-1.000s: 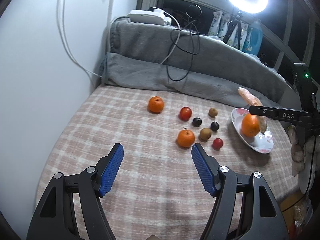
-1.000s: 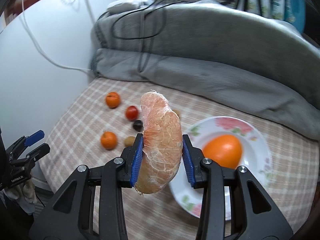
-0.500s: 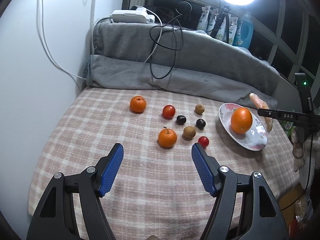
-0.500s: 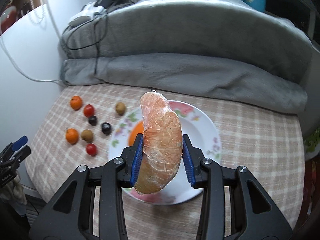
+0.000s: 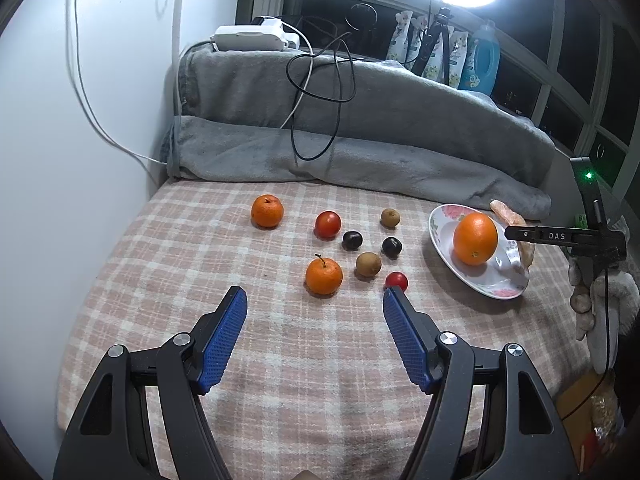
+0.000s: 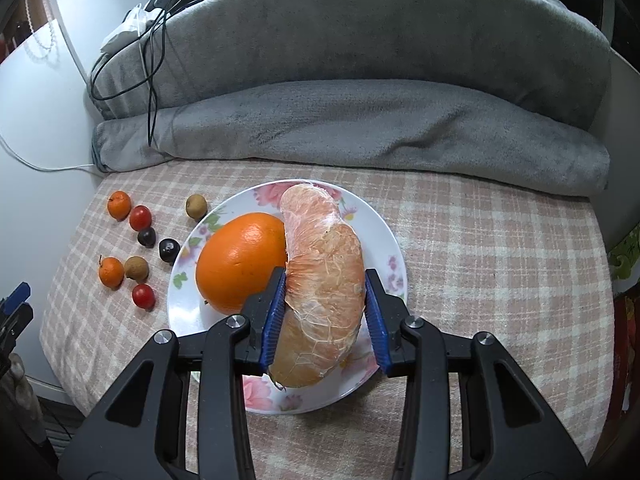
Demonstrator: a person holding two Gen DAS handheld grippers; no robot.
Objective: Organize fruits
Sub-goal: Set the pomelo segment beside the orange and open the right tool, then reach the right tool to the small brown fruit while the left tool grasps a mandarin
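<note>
Right gripper (image 6: 325,312) pinches the peeled pomelo segment (image 6: 324,292) between both blue pads, above the floral plate (image 6: 384,240); its arm reads "DAS". A large orange (image 6: 240,266) lies on the plate, touching the segment's left side. Left gripper (image 5: 315,320) stands spread, nothing between its pads, near the plate

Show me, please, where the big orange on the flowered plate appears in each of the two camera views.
Left wrist view: the big orange is at the right, on the flowered plate, beyond the open left tongs.
Right wrist view: it is left of centre on the plate, beside the peeled citrus segment clamped in the right tongs.
Shared landmark: the grey blanket behind the table.
</note>
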